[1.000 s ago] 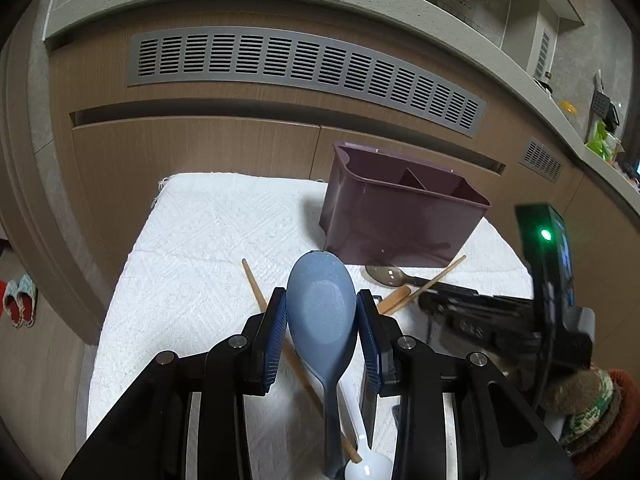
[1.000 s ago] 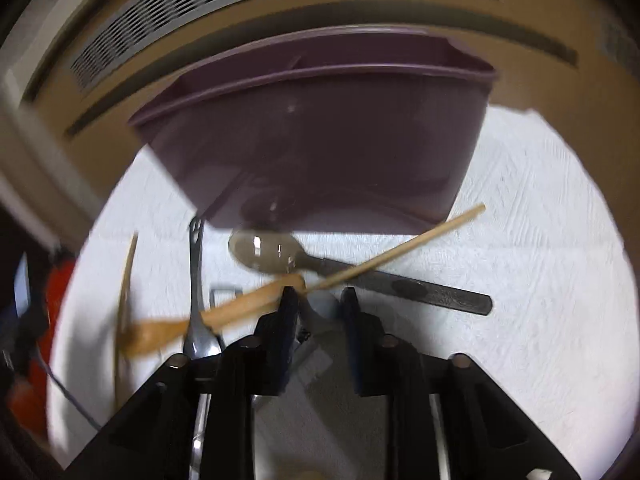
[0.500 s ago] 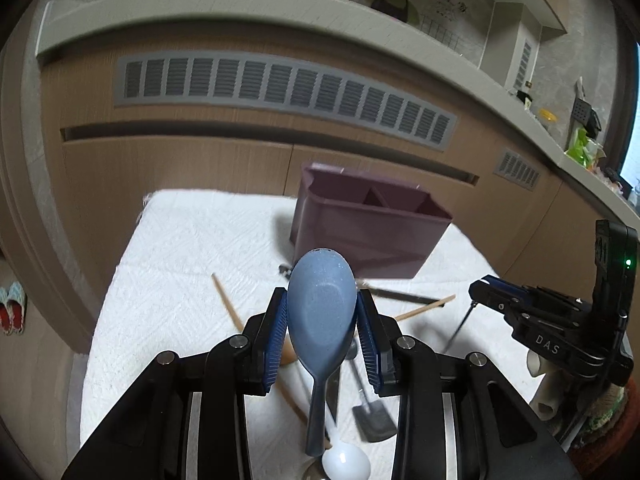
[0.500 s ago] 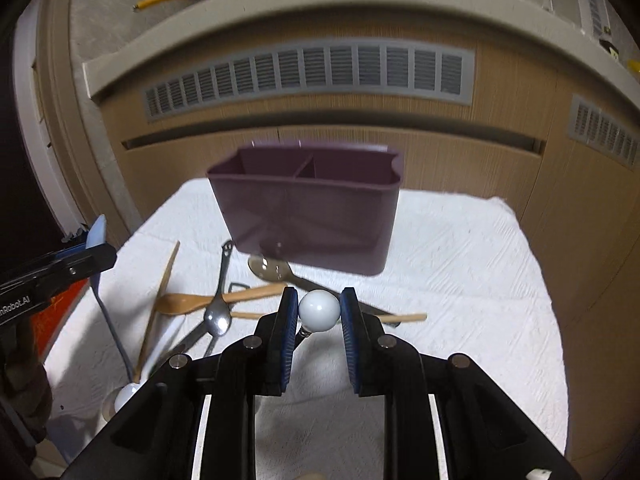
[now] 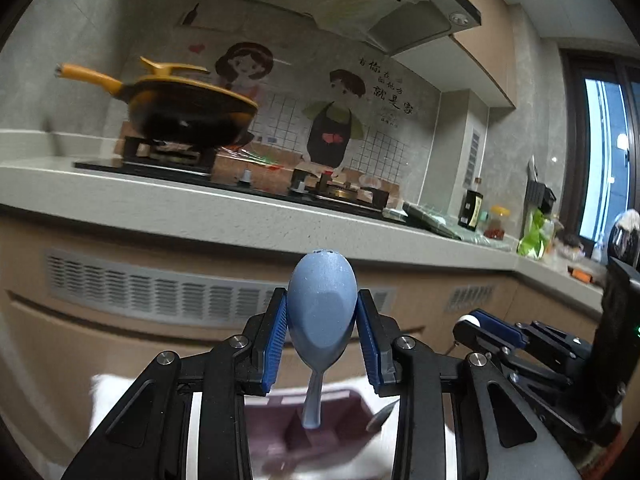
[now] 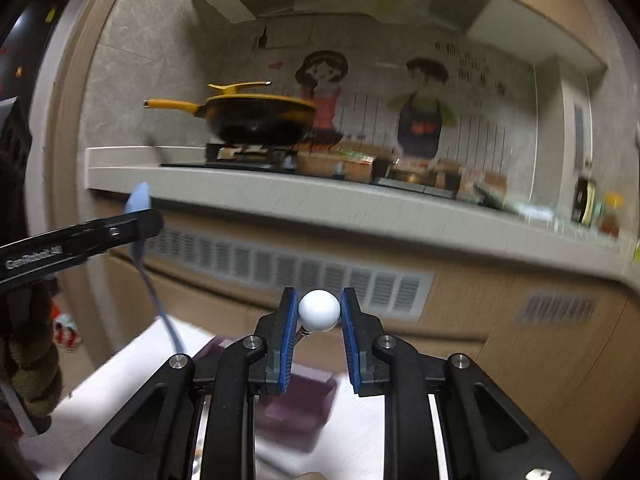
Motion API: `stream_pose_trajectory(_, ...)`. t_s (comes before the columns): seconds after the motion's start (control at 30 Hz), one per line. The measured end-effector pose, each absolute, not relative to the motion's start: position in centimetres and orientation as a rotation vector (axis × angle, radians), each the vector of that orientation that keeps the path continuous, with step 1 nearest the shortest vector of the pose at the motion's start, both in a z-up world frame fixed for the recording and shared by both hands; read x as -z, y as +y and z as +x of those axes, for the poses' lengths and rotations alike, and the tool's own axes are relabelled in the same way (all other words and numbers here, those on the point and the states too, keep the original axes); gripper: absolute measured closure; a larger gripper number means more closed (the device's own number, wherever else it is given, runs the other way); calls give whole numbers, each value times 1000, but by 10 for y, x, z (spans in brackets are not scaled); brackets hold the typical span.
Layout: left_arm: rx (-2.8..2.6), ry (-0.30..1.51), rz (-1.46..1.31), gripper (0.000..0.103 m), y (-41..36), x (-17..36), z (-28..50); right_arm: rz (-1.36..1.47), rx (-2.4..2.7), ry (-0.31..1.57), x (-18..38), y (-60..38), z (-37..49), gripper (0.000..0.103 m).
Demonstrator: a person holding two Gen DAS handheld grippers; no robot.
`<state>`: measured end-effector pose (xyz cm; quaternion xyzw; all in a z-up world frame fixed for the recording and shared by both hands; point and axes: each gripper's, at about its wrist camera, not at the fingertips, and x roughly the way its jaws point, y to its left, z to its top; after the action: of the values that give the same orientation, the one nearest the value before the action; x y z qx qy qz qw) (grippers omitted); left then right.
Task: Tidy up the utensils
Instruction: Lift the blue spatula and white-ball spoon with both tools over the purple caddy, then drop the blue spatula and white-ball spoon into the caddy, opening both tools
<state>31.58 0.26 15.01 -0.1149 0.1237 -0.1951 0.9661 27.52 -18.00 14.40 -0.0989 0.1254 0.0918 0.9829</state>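
A: Where is the blue plastic rice spoon (image 5: pixel 322 312)?

B: It is clamped between the blue pads of the left gripper (image 5: pixel 322 334). The bowl points up and the thin handle hangs down over the purple plastic divided utensil box (image 5: pixel 320 432).

A: And the right gripper (image 6: pixel 319 322)?

B: Its pads are closed on a white round ball (image 6: pixel 319 311), the end of a utensil. A bit of metal shows under the ball; the rest is hidden.

A: Where is the box?

B: Low in both views, on the white textured cloth (image 6: pixel 132 364), blurred. Behind it is the beige cabinet with a grey vent grille (image 5: pixel 160 298), and on the stove above stands a yellow pan with a lid (image 5: pixel 188 106).
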Motion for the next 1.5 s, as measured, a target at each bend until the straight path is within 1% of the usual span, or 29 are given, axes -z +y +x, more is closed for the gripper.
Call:
stream_pose_trajectory(0.07,392,271,-237,68,-3,-137,342,-239,-167,250,-138,-176,289,83)
stream_pose_trajectory(0.17,396,362,-257,68,-7,-102,377,-272,-156,282,-112,-173,314,83)
stream_pose_trajectory(0.37,407,539,-259,68,-16,-35,408,-272,-203,476,-42,-168,361,83)
stream_pose_trajectory(0.5,415,654,-293,67,-15,-5,424,-185,-265,623,-8,-177,384,82)
stream_pose_trajectory(0.53,416,666,-298,64,-14,-2,425,-126,-290,649,-4,-184,389,79)
stream_pose_trajectory(0.57,413,662,-297,56,-14,-1,424,-69,-307,660,-4,-192,392,77)
stream_pose_trajectory(0.63,409,629,-295,47,-11,-7,418,-1,-323,659,-8,-205,391,76)
stream_pose_trajectory(0.67,411,607,-295,44,-9,-12,412,14,-317,637,-14,-210,386,75)
stream_pose_trajectory(0.77,409,555,-286,40,-1,-30,394,-22,-274,542,-35,-215,357,72)
stream_pose_trajectory(0.83,378,520,-278,38,6,-42,377,-59,-278,523,-44,-210,334,71)
stream_pose_trajectory(0.93,316,499,-246,34,14,-55,354,-104,-336,569,-40,-192,306,71)
stream_pose_trajectory(1.03,294,508,-207,31,23,-60,325,-126,-449,652,-18,-166,276,71)
stream_pose_trajectory(1.07,289,525,-187,29,29,-56,312,-139,-487,683,-8,-157,266,71)
stream_pose_trajectory(1.17,274,587,-137,28,38,-38,284,-206,-562,761,25,-129,227,71)
stream_pose_trajectory(1.23,246,656,-105,28,48,-14,264,-209,-607,803,40,-113,209,71)
stream_pose_trajectory(1.33,223,764,-143,28,65,20,246,-172,-688,858,60,-99,190,71)
stream_pose_trajectory(1.43,165,819,-219,28,89,51,227,-182,-724,867,66,-81,178,71)
stream_pose_trajectory(1.5,127,831,-230,28,98,62,219,-204,-769,858,65,-66,171,71)
